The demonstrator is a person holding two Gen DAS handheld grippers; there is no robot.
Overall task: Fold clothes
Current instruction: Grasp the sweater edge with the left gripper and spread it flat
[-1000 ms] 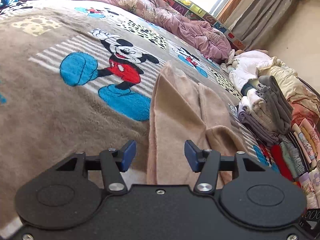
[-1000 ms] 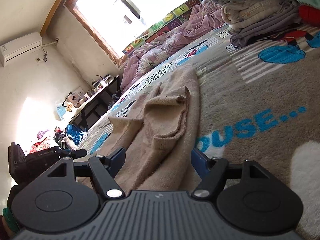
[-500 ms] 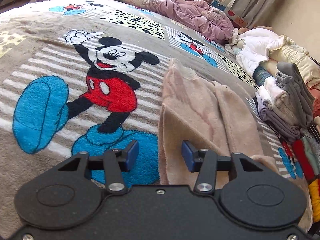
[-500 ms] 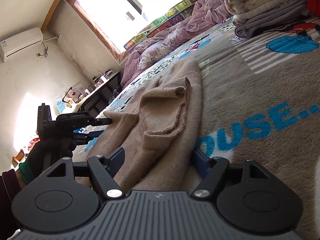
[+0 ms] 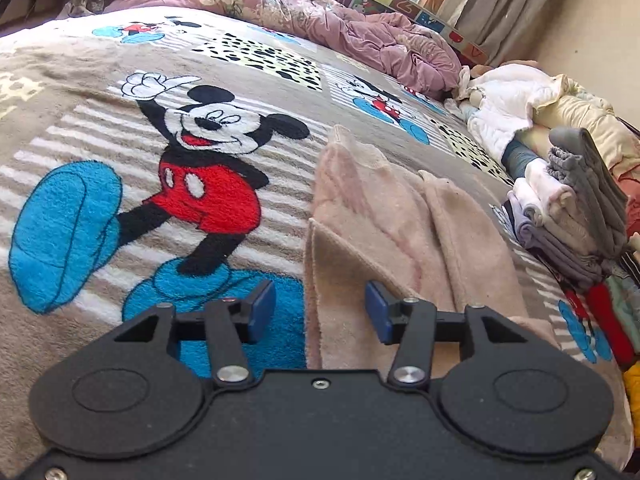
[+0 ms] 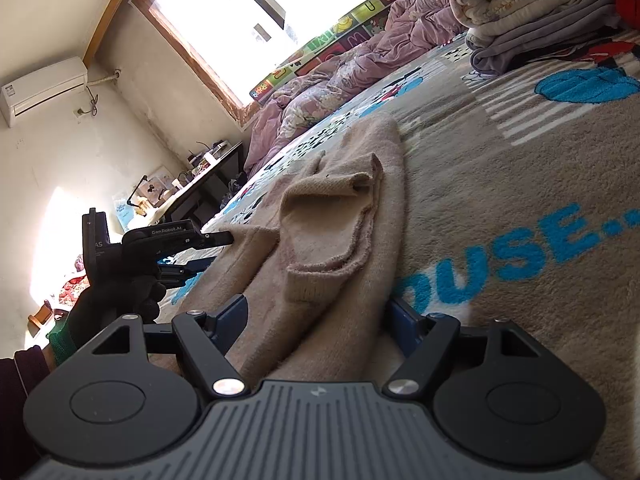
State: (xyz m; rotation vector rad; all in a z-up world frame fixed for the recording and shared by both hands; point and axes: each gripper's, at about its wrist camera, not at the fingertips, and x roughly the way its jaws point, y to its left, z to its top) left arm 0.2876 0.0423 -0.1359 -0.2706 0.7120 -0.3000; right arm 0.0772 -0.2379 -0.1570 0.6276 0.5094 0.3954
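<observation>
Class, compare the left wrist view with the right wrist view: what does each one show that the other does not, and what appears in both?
Only the left wrist view shows the large cartoon mouse printed on the blanket, and the curtain.

Only the right wrist view shows the window, the air conditioner, the desk and the gloved hand holding the left gripper.

Both show the beige sweater lying on the blanket, the pink quilt, and the stack of folded clothes. In each, open jaws straddle a sweater edge.
</observation>
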